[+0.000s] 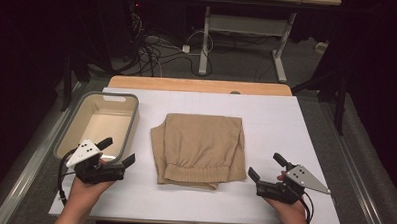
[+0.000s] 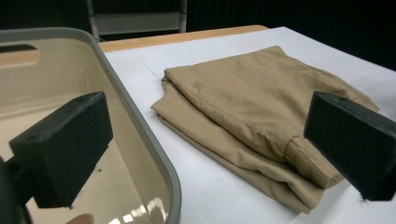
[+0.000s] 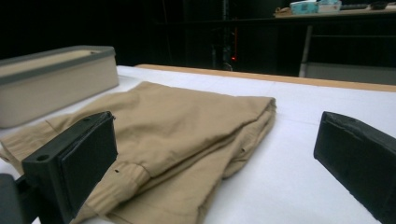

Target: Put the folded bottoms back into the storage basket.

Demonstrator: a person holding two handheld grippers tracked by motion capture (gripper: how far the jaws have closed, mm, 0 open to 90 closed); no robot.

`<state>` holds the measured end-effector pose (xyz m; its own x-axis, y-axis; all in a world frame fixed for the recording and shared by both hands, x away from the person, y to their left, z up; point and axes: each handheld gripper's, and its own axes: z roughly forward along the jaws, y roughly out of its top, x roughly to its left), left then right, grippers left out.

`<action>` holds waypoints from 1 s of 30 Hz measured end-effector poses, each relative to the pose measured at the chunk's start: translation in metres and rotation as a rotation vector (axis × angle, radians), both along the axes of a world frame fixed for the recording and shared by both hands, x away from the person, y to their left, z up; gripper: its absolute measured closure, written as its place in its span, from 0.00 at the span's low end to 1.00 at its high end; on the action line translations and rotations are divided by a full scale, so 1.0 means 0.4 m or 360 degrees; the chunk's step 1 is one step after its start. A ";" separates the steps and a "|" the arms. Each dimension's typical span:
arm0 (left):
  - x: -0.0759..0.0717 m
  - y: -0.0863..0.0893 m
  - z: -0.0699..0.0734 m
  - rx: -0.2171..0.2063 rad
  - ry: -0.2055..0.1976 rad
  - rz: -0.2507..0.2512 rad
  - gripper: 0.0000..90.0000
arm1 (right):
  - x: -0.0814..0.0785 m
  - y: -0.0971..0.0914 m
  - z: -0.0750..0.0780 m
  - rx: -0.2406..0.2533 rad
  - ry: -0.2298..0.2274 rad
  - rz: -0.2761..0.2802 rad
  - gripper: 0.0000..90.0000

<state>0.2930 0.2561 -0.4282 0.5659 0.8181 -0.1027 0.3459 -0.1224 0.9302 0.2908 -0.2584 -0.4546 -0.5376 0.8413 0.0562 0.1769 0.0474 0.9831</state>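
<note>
— watching the folded khaki trousers (image 1: 199, 149) there, mid-table on the white board (image 1: 286, 120), with the beige bin (image 1: 131, 120) just to their left. both tools are spread wide, nothing in them.

— right. left gripper (image 1: 116, 152) hangs over the bin's near corner, right gripper (image 1: 265, 167) sits off the trousers' right edge, apart from the cloth.

— so how would you lift that stack cleanly?

— my guess: come in low from both sides near the elastic cuff end (image 2: 310, 163), slide a jaw under all the layers, not just the top fold, and pinch together.

— and if one side bites first?

— it'd likely unfold and drag. keep both hands level, lift evenly, then carry it left over the bin rim (image 2: 140, 121) before letting go.
</note>
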 end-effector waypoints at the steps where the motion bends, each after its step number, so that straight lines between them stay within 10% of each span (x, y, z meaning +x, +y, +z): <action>1: 0.000 -0.003 -0.001 0.0014 -0.0007 -0.0003 0.01 | -0.001 0.000 -0.001 -0.0010 0.0001 -0.0001 0.00; 21: -0.017 -0.046 0.011 0.0022 -0.0064 -0.0109 0.01 | -0.004 0.021 0.006 -0.0159 0.0043 -0.0017 0.02; 24: -0.039 -0.105 0.021 0.0056 -0.0141 -0.0234 0.01 | 0.002 0.040 -0.003 -0.0198 0.0119 0.0008 0.05; 30: -0.047 -0.189 -0.010 0.0178 -0.0037 -0.0414 0.01 | 0.019 0.064 -0.019 -0.0305 0.0283 0.0019 0.13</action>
<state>0.2742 0.1804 -0.4324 0.7595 0.6504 -0.0046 0.2679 -0.3064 0.9134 0.2985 -0.2328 -0.4621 -0.5434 0.8394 -0.0094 0.3443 0.2331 0.9095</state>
